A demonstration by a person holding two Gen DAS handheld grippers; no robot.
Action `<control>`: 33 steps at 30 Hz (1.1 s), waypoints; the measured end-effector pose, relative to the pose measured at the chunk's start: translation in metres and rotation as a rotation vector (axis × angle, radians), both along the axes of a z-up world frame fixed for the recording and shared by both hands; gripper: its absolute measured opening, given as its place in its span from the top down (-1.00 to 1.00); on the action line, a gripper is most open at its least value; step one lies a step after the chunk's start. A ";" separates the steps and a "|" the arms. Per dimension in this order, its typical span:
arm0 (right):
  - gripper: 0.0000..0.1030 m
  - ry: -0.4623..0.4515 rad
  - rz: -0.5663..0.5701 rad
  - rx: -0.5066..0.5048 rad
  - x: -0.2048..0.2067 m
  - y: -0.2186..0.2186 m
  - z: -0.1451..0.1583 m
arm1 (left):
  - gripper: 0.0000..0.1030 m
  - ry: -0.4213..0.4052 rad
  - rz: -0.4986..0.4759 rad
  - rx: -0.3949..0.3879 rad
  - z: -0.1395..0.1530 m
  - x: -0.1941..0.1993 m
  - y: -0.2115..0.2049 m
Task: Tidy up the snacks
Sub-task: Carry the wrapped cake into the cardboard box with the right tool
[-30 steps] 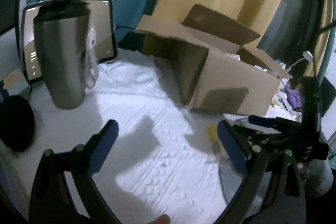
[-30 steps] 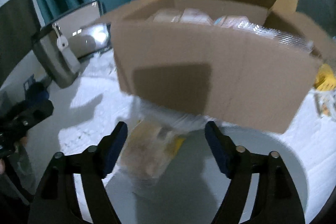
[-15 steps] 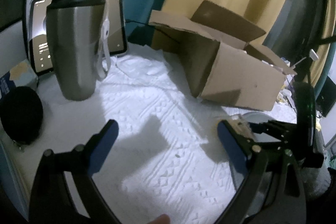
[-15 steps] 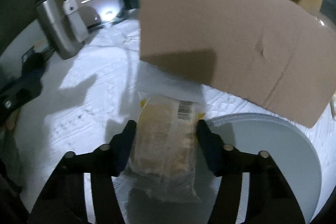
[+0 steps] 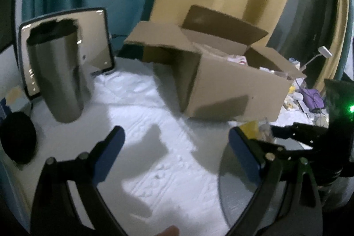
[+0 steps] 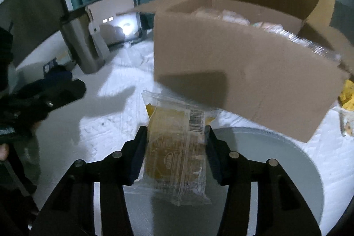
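Observation:
My right gripper (image 6: 176, 136) is shut on a clear-wrapped yellow snack pack (image 6: 174, 147) and holds it above the left edge of a grey round plate (image 6: 276, 169). An open cardboard box (image 6: 243, 72) with several wrapped snacks inside stands just behind. My left gripper (image 5: 177, 143) is open and empty over the white cloth (image 5: 143, 125). The box (image 5: 221, 85) lies ahead of it to the right. The right gripper (image 5: 294, 134) and a yellow bit of the pack (image 5: 251, 127) show at the right of the left wrist view.
A steel tumbler (image 5: 57, 78) and a tablet (image 5: 97, 45) stand at the back left. A black round object (image 5: 16, 145) lies at the left edge. Loose snack packs (image 6: 347, 98) lie right of the box. Curtains hang behind.
My right gripper closed on the snack pack and lifted it over the plate edge. The left gripper stayed open and shifted its view slightly.

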State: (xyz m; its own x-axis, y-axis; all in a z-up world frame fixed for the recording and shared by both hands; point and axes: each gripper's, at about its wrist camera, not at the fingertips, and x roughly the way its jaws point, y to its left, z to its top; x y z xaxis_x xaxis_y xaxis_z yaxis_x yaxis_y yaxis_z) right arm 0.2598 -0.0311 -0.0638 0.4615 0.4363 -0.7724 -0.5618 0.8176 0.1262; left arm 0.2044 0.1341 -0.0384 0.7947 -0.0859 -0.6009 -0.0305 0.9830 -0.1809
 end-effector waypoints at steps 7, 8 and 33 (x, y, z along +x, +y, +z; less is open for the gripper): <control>-0.02 -0.059 -0.038 0.050 0.002 -0.034 0.031 | -0.86 -0.026 -0.039 0.035 0.019 0.013 -0.032; -0.02 -0.067 -0.047 0.060 0.004 -0.041 0.036 | -0.86 -0.031 -0.045 0.040 0.023 0.015 -0.036; -0.03 -0.198 -0.161 0.144 0.082 -0.114 0.096 | -0.86 -0.116 -0.111 0.096 0.077 0.100 -0.090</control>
